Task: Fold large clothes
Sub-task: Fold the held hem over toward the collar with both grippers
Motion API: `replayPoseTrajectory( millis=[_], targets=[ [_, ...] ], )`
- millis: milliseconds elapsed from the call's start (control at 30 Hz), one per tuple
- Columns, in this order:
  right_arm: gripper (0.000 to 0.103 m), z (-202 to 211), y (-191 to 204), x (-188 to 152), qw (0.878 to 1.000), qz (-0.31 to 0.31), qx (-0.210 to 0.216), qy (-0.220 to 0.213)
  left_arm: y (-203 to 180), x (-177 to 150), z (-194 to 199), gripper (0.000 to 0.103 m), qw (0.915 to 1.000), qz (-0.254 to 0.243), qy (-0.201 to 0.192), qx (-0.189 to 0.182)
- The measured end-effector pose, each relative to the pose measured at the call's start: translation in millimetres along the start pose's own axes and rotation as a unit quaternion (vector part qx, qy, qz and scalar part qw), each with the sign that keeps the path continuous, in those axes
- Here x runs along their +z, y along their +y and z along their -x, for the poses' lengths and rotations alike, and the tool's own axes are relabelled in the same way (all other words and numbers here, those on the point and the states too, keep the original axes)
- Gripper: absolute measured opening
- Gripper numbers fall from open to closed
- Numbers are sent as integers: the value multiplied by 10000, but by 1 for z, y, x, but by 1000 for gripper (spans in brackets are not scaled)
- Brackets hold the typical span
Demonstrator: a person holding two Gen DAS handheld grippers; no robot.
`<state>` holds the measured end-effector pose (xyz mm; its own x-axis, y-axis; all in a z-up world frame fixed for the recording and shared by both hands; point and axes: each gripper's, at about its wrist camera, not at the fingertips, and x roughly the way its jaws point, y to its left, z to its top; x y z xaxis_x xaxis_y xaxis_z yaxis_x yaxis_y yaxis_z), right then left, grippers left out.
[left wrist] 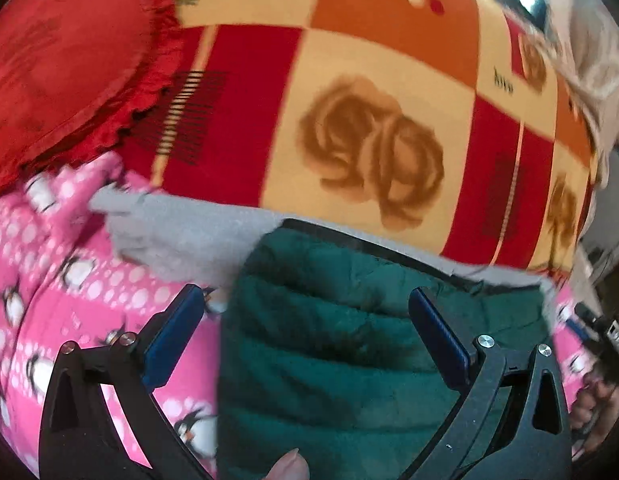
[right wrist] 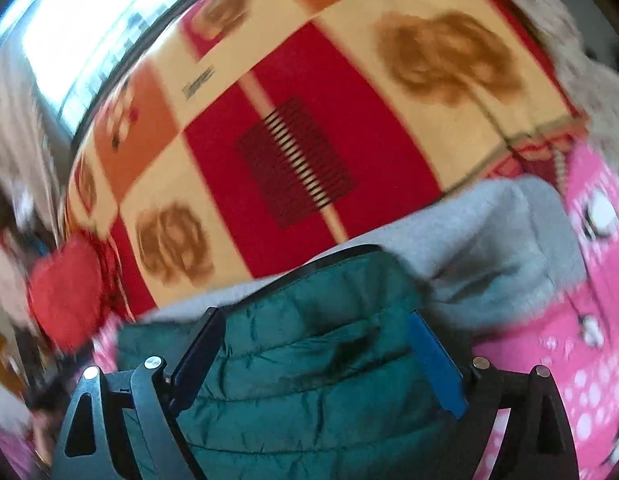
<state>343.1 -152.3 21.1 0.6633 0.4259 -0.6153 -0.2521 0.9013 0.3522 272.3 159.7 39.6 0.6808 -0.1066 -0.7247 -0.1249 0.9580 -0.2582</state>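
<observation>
Your left gripper [left wrist: 305,344] is wide apart over the green puffy jacket [left wrist: 329,340], holding nothing. Your right gripper [right wrist: 315,356] is wide apart over it too. The jacket lies on a gray garment [right wrist: 489,248] and a pink penguin blanket [left wrist: 69,280], near a red heart pillow [left wrist: 61,68].

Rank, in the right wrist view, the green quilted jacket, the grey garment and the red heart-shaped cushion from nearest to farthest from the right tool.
1. Green quilted jacket: directly between the open fingers of the right tool.
2. Grey garment: just beyond the jacket, ahead and right.
3. Red heart-shaped cushion: far left, on the patterned blanket.
</observation>
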Motion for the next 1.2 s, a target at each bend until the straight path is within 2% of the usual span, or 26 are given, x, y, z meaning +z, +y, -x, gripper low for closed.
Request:
replayPoseTrajectory(
  millis=[33,100,167,200,233,267,400,500,633,1000,1200],
  targets=[
    [91,-8,9,1,9996,265,-51,57,-5,2,-8,102,9999,-117,71,41],
    [91,-34,24,3,9962,734,-327,323,-21,6,-31,103,9971,-584,182,457],
    [91,-56,24,-1,9924,918,-453,678,-27,1,-52,103,9917,-902,378,832],
    [91,-72,21,-5,9890,993,-541,950,-27,-6,-70,103,9882,-1001,632,972],
    [91,-86,16,-10,9856,1044,-667,1151,-25,-10,-76,103,9878,-972,700,992],
    [93,-94,10,-14,9840,1050,-719,1245,-19,-16,-82,103,9889,-860,724,974],
    [103,-108,-9,-23,9872,917,-663,1126,-1,-25,-93,103,9948,-406,574,741],
    [103,-113,-16,-28,9886,808,-664,1078,3,-28,-104,103,9951,-296,628,704],
    [103,-113,-18,-30,9896,782,-636,1022,1,-29,-110,103,9938,-402,648,811],
    [103,-108,-19,-32,9912,786,-601,882,28,-29,-114,103,9963,-69,780,349],
    [103,-103,-22,-34,9915,794,-621,817,33,-37,-111,103,9965,-65,758,340]
  ],
)
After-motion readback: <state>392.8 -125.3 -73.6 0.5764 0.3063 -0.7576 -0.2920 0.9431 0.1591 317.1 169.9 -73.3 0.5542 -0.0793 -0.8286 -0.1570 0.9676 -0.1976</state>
